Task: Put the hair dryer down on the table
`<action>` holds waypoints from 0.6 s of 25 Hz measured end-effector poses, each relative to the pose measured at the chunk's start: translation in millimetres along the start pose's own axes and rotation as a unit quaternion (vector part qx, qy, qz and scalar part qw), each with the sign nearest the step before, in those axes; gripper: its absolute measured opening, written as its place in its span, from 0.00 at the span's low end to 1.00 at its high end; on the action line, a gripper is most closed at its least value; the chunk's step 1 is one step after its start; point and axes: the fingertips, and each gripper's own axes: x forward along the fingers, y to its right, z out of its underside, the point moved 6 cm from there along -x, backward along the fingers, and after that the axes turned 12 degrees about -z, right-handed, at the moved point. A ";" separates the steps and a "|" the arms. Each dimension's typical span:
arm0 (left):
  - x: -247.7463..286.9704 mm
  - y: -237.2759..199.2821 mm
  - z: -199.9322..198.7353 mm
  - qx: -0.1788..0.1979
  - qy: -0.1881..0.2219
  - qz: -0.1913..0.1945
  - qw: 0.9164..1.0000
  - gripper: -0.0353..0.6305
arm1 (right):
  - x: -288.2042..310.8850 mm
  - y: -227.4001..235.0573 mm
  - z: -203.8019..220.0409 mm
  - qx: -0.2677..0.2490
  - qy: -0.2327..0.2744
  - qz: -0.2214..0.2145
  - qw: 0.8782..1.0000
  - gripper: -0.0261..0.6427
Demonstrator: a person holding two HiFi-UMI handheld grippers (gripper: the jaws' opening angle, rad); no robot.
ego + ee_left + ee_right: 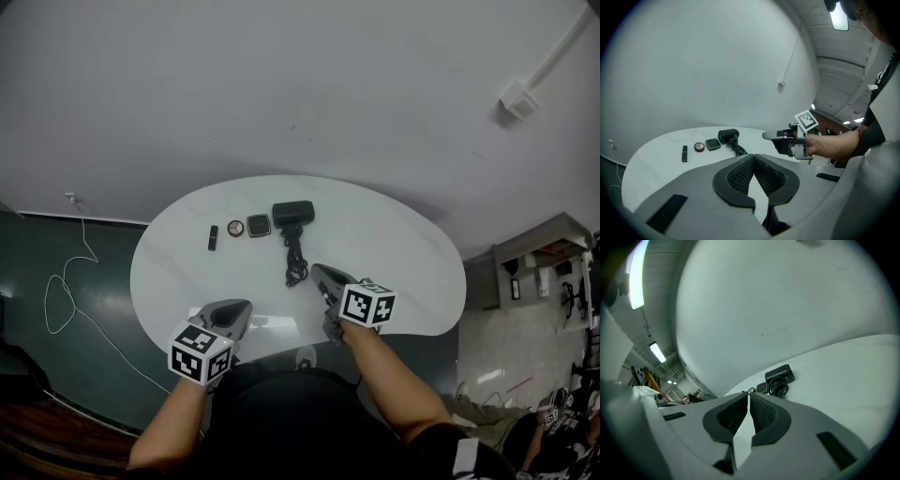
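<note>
The 2 grippers are being held above the near part of the table point(412, 253), well apart from each other. The left gripper point(244, 307) is being held at the near left, its jaws being pressed together at the tips with nothing between them. The right gripper point(318, 271) is being held at the near right and further in; its jaws are likewise being pressed together, and nothing is being gripped.

The hair dryer point(292, 214), black, is being borne by the table at its far middle, well apart from both grippers. Its black cord point(295, 259) is lying bunched on the near side of it, between the dryer and the right gripper. Just left of the dryer, 3 smaller things are lying in a row: a dark square case point(259, 226), a round case point(235, 228) and, a little apart at the left, a thin black stick point(213, 237).

The table is white, oval and glossy. Behind it a pale grey wall point(281, 84) is being crossed at the far right by a white conduit with a box point(518, 98). Dark green floor is showing at the left, with a white cable point(64, 292) trailing over it, and a shelf unit point(539, 251) is standing at the right.
</note>
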 end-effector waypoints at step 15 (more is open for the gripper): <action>18.4 29.9 -28.8 0.043 0.026 0.042 0.998 0.08 | -84.6 -35.1 9.9 -0.001 0.084 -0.014 0.996 0.06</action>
